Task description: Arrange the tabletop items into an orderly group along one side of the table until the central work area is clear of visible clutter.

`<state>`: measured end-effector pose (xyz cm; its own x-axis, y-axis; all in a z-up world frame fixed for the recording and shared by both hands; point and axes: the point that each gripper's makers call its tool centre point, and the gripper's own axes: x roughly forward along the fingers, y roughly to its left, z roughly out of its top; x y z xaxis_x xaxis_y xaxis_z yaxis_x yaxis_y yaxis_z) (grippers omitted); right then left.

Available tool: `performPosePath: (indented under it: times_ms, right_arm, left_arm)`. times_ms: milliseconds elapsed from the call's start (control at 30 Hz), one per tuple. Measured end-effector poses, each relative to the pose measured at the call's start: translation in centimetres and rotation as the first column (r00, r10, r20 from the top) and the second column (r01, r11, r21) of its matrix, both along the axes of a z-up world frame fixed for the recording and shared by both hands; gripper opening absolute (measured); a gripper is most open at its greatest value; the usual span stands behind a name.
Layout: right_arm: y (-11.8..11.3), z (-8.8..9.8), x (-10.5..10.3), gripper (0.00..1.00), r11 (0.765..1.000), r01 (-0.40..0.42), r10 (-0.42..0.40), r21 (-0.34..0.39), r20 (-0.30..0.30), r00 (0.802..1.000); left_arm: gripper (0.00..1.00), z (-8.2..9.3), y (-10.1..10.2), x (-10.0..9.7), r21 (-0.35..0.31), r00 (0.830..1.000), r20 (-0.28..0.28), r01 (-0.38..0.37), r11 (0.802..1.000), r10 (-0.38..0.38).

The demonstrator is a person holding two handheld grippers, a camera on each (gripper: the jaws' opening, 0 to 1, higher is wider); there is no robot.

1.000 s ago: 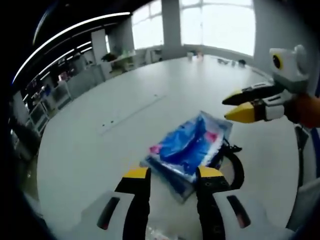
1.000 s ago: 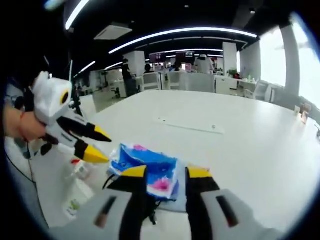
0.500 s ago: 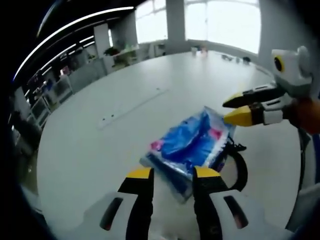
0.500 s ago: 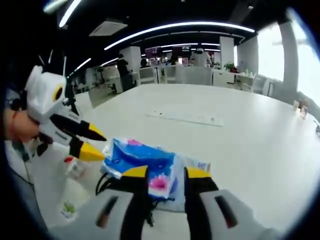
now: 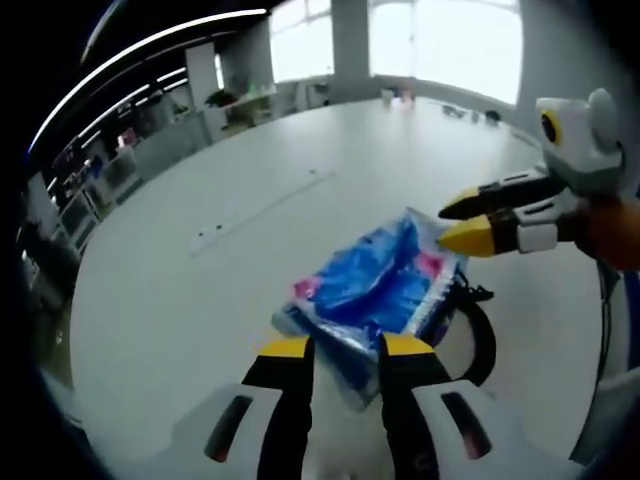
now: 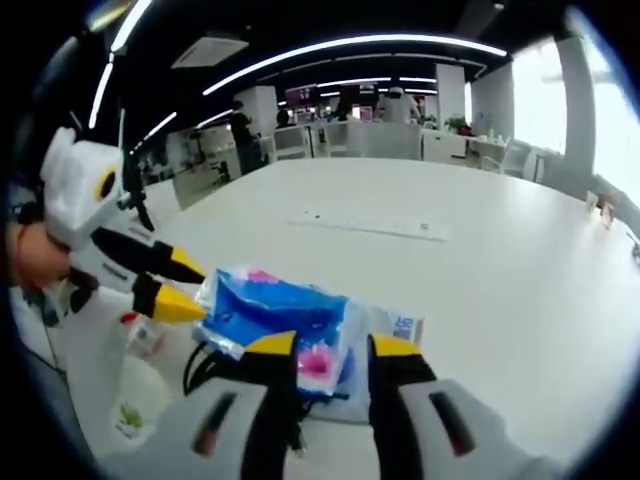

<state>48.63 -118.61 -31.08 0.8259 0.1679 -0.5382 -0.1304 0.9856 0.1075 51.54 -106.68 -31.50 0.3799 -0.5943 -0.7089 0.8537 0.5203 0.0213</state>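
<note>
Both tools (image 5: pixel 340 347) (image 6: pixel 330 345) parted at blue packet (image 5: pixel 375 283) edges, bare table (image 5: pixel 200 300) beyond

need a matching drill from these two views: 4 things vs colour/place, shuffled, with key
Things:
1. crinkly plastic packet
2. looped cable
3. long flat strip on the white table
4. tips of the left gripper fingers

Descriptions:
A. black, partly under the packet
B. yellow
C. blue with pink patches
D. pale, lying farther out toward the table's middle

Pairs: 1-C, 2-A, 3-D, 4-B
</note>
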Motion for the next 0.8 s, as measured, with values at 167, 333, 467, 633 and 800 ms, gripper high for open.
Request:
performPosePath:
  times_ms: [167, 333, 467, 633, 800]
  right_arm:
    - [0.2, -0.5, 0.1, 0.24, 1.0, 0.002, -0.002, 0.002, -0.018, 1.0]
    - [0.2, -0.8, 0.3, 0.22, 1.0, 0.007, -0.007, 0.003, -0.027, 1.0]
    - [0.2, -1.0, 0.4, 0.2, 1.0, 0.008, -0.008, 0.006, -0.031, 0.999]
    - [0.4, -1.2, 0.5, 0.15, 1.0, 0.005, -0.005, 0.014, -0.038, 0.999]
    - [0.2, -1.4, 0.6, 0.09, 1.0, 0.015, -0.014, 0.017, -0.043, 0.999]
  left_arm:
    - [0.2, -0.2, -0.2, 0.0, 0.005, 1.0, -0.003, -0.001, 1.0, 0.001]
    - [0.19, -0.4, -0.2, 0.1, 0.012, 1.0, -0.005, -0.007, 1.0, 0.007]
    - [0.17, -0.4, 0.0, 0.4, 0.015, 1.0, -0.006, -0.022, 1.0, 0.022]
    - [0.15, -0.5, -0.2, 0.3, 0.013, 1.0, -0.01, -0.021, 1.0, 0.021]
    - [0.12, -0.6, -0.2, 0.4, 0.016, 1.0, -0.011, -0.027, 1.0, 0.027]
